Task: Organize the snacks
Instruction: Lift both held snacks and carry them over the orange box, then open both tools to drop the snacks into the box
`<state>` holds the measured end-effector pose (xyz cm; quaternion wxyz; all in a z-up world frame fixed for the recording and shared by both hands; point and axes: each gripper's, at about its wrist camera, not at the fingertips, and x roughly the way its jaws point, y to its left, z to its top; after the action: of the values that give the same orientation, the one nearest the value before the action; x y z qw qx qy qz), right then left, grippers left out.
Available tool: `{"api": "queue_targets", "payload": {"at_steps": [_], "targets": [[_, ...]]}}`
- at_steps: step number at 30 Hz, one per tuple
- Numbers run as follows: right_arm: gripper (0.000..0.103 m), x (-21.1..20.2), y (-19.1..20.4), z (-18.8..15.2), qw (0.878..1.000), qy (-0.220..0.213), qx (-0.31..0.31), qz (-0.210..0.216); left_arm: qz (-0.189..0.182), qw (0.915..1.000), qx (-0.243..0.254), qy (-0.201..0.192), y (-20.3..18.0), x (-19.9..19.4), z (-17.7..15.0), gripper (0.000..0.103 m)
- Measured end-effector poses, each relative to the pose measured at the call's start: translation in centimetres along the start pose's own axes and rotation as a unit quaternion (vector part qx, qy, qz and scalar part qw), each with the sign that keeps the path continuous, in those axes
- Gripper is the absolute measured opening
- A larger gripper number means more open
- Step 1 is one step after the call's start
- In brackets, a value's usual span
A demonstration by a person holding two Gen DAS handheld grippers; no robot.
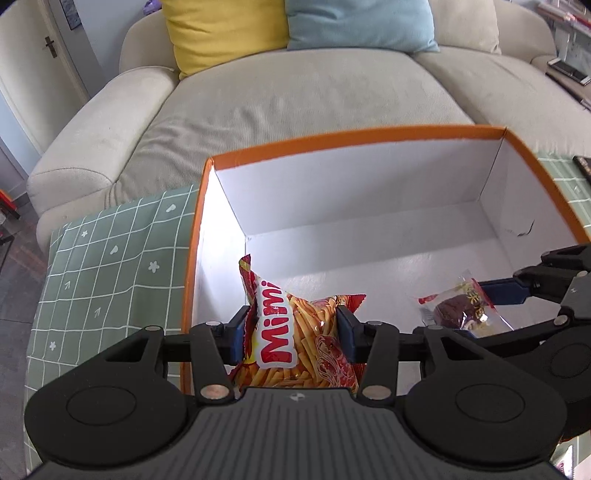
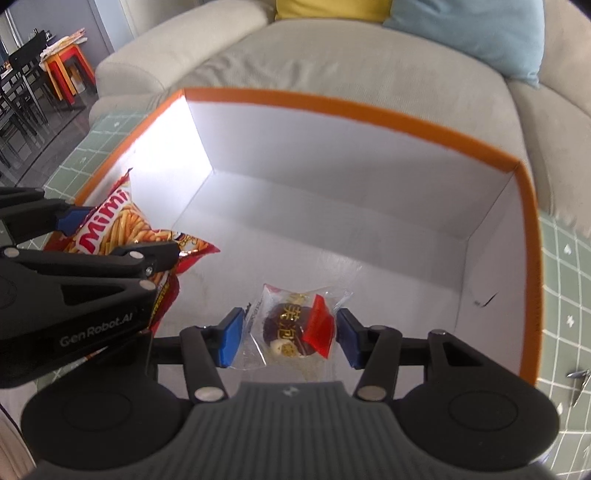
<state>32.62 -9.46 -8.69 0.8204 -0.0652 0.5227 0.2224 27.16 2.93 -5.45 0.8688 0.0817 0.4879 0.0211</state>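
An open white box with an orange rim (image 1: pixel 354 142) (image 2: pixel 332 105) stands on a green checked cloth. My left gripper (image 1: pixel 291 334) is shut on a red Mimi snack bag (image 1: pixel 295 332) and holds it inside the box at its near left corner; the bag also shows in the right wrist view (image 2: pixel 118 229). My right gripper (image 2: pixel 290 338) is shut on a clear-wrapped dark pastry (image 2: pixel 291 328), holding it over the box floor near the front. From the left wrist view the pastry (image 1: pixel 458 308) and the right gripper's blue fingers (image 1: pixel 498 291) show at the right.
The green checked cloth (image 1: pixel 103 266) covers the table on both sides of the box. A beige sofa (image 1: pixel 295 96) with yellow (image 1: pixel 221 29) and blue (image 1: pixel 362 22) cushions stands behind. A dark object (image 1: pixel 583 166) lies on the cloth at the far right.
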Motion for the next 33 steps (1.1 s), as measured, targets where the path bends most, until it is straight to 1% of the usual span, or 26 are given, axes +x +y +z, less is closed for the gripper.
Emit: {"api": "queue_targets", "payload": {"at_steps": [9,14,17,19,20,21,23,26,28,33], "targets": [[0.054,1.2,-0.5,-0.2,0.999,0.036,0.035,0.009,0.014,0.9998,0.006,0.015,-0.3,0.6,-0.1,0.056],[0.057,1.0,-0.4,-0.1,0.998,0.040,0.038,0.002,0.027,0.9995,0.012,0.008,-0.4,0.3,-0.2,0.062],[0.059,1.0,-0.2,0.1,0.998,0.042,0.047,0.001,0.031,0.9995,0.007,-0.006,-0.1,-0.3,-0.3,0.071],[0.062,0.7,-0.2,0.1,0.998,0.042,0.052,0.001,0.033,0.9993,0.004,-0.019,0.0,-0.9,-0.2,0.083],[0.067,0.6,-0.1,0.2,0.998,0.040,0.052,-0.001,0.034,0.9992,0.001,-0.023,0.2,-1.3,-0.2,0.086],[0.070,0.1,-0.3,0.0,0.998,0.037,0.052,-0.002,0.033,0.9991,-0.004,-0.026,0.3,-1.6,-0.1,0.089],[0.074,-0.3,-0.2,0.2,0.998,0.033,0.052,-0.003,0.026,0.9991,-0.012,-0.031,0.5,-2.3,0.0,0.089],[0.076,-1.6,0.1,0.2,0.999,0.020,0.049,-0.010,0.023,0.9981,-0.027,-0.051,0.7,-3.7,-0.2,0.089],[0.076,-2.8,0.4,0.1,0.999,0.000,0.043,-0.016,0.024,0.9967,-0.035,-0.069,0.8,-4.8,-0.4,0.089],[0.081,-6.1,1.1,-0.9,0.997,-0.062,0.022,-0.043,0.017,0.9926,-0.056,-0.106,1.1,-7.9,-1.2,0.089]]}}
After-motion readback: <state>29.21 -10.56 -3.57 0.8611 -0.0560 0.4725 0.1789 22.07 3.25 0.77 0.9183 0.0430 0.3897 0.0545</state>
